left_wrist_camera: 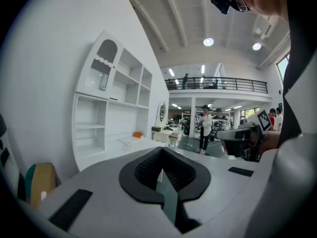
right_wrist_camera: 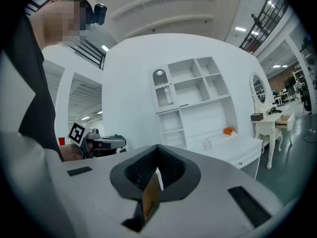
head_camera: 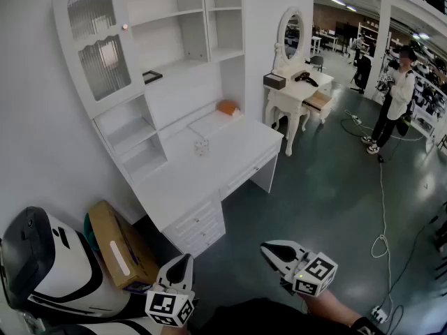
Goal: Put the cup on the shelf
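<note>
A small white cup (head_camera: 202,147) with dark dots stands on the white desk (head_camera: 230,160), below the shelf unit (head_camera: 183,42). It shows small in the left gripper view (left_wrist_camera: 127,143) and in the right gripper view (right_wrist_camera: 206,144). Both grippers are held low over the floor, well short of the desk. My left gripper (head_camera: 183,260) (left_wrist_camera: 161,170) has its jaws together with nothing in them. My right gripper (head_camera: 271,250) (right_wrist_camera: 156,175) is shut and empty too. Each gripper sees the other beside it: the right gripper (left_wrist_camera: 242,135), the left gripper (right_wrist_camera: 101,143).
An orange object (head_camera: 228,107) lies at the back of the desk. A vanity table with a mirror (head_camera: 297,89) stands to the right. A person (head_camera: 392,100) stands farther off. A cardboard box (head_camera: 119,246) and a white-and-black device (head_camera: 42,267) sit left of the desk. Cables (head_camera: 380,243) cross the floor.
</note>
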The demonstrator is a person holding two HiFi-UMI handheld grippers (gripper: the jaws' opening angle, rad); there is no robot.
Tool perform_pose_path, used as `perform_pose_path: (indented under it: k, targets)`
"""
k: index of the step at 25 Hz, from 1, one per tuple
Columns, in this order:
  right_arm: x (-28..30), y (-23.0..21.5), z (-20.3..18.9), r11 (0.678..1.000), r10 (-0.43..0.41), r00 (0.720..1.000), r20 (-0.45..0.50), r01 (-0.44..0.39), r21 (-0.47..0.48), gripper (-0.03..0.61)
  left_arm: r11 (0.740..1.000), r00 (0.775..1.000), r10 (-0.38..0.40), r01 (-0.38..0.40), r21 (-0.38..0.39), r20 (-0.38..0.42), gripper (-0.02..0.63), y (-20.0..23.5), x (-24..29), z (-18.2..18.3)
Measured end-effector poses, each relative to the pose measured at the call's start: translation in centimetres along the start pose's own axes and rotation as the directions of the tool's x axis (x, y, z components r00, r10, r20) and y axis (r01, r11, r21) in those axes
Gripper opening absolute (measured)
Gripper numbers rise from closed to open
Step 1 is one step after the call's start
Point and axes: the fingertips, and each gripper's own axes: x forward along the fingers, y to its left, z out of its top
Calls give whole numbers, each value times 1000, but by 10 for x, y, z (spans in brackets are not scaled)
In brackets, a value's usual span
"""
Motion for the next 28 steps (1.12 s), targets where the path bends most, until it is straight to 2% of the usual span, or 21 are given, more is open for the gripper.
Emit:
perform_pose_path:
  k: [16,22,28]
  targets:
    - [1,20,-9,1000,-21,1000,7,21,12,15,1000,999,-26,27,6,-19,12,2,-18,-7]
    - [21,50,-14,997,19,999,36,-21,72,15,1000,999,-29,29,4,-32,12,23,-41,-15]
    - [46,87,-22,996,33,999,42,-36,86,16,1000,999,-21,21,-6,-33,12,53,-69,-24]
